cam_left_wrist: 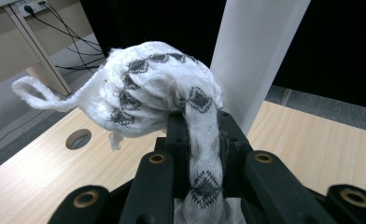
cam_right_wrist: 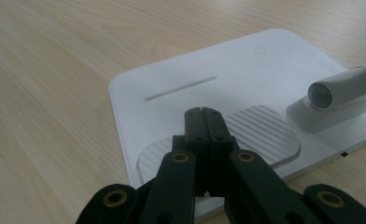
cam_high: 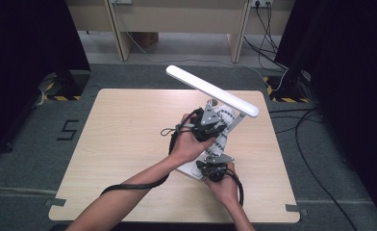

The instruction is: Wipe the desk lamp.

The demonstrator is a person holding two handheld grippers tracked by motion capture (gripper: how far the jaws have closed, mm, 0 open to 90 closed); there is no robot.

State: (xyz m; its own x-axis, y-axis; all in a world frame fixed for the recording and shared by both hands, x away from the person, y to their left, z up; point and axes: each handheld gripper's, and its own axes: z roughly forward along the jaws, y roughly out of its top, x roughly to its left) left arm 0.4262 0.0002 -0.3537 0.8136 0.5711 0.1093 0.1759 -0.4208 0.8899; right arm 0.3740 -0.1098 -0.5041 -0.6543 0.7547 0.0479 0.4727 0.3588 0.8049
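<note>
High view: we saw a white desk lamp (cam_high: 210, 91) standing on the worktop (cam_high: 129, 144), with a patterned white sock (cam_high: 223, 126) draped about its upright arm, and both hands working close to it.
Step in hand: we judged that the sock was being drawn off, or wound around, the lamp arm while the lamp base (cam_right_wrist: 195, 84) was held steady; which of the two we could not tell.
Left gripper (cam_left_wrist: 200, 140): its jaws were clenched on the sock's narrow leg, nearly closed, the knit squeezed between the pads. In the left gripper view the bunched end with its loose loop hung past the jaws, just beside the lamp's white post (cam_left_wrist: 256, 56).
Right gripper (cam_right_wrist: 204, 122): its jaws were closed tight together, grasping nothing. They pressed tip-down on the base near the ribbed oval pad (cam_right_wrist: 260, 133), beside the hinge (cam_right_wrist: 330, 95).
Sock's place: up off the worktop, against the lamp arm, in the left gripper.
Next move: we reckoned it called for a slow pull along the arm, the grip kept firm and the base pinned so the lamp did not tip.
</note>
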